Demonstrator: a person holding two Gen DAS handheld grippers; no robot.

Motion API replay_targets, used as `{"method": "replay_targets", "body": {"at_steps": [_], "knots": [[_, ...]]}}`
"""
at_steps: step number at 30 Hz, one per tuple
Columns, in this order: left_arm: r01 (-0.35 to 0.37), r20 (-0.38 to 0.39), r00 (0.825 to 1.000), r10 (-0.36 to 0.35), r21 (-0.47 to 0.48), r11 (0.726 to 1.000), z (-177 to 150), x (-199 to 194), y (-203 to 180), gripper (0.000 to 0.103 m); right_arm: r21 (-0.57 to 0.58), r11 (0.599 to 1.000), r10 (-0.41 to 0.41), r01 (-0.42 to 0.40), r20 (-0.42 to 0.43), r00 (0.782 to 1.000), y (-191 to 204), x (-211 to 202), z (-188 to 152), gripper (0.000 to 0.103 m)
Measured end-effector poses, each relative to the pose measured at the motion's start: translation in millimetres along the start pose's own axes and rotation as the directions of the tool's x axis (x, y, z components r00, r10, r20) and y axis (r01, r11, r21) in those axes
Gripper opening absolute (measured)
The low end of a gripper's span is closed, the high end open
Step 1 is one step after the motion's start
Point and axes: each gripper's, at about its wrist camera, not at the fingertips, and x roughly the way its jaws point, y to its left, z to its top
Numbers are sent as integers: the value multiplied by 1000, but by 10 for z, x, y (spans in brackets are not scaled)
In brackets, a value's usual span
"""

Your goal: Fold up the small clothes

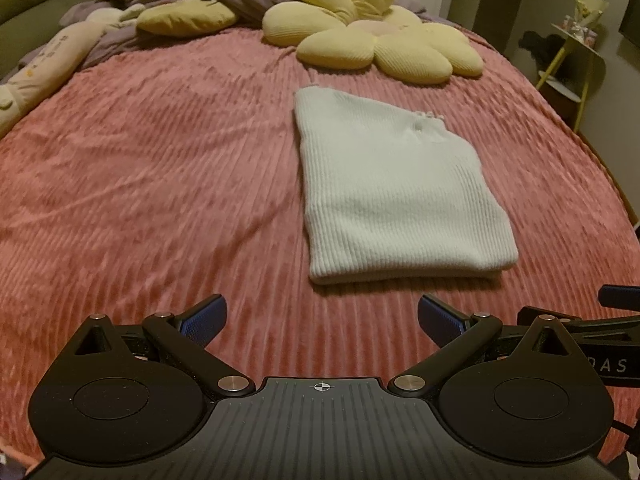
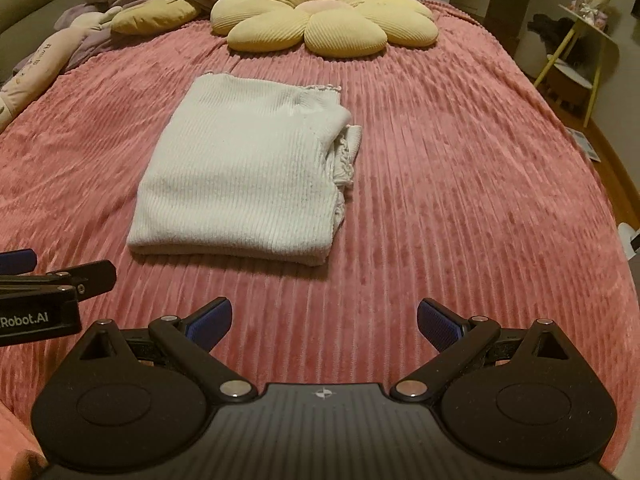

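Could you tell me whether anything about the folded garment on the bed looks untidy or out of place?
Mostly neat: the white knit garment lies folded flat on the pink blanket. Its right edge is untidy, though; a frilled inner layer bulges out past the top layer. Both grippers are open and clear of it.

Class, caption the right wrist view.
Open right gripper hovers before a folded white knit garment on a pink bedspread.
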Motion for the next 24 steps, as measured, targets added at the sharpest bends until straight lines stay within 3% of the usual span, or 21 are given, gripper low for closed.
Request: {"method": "replay_targets", "body": {"at_steps": [24], "knots": [[-28,-15,999,29,18,999,39,34,-53,103,-1,1000,5,-5,0,1000,6,0,27,99]]}}
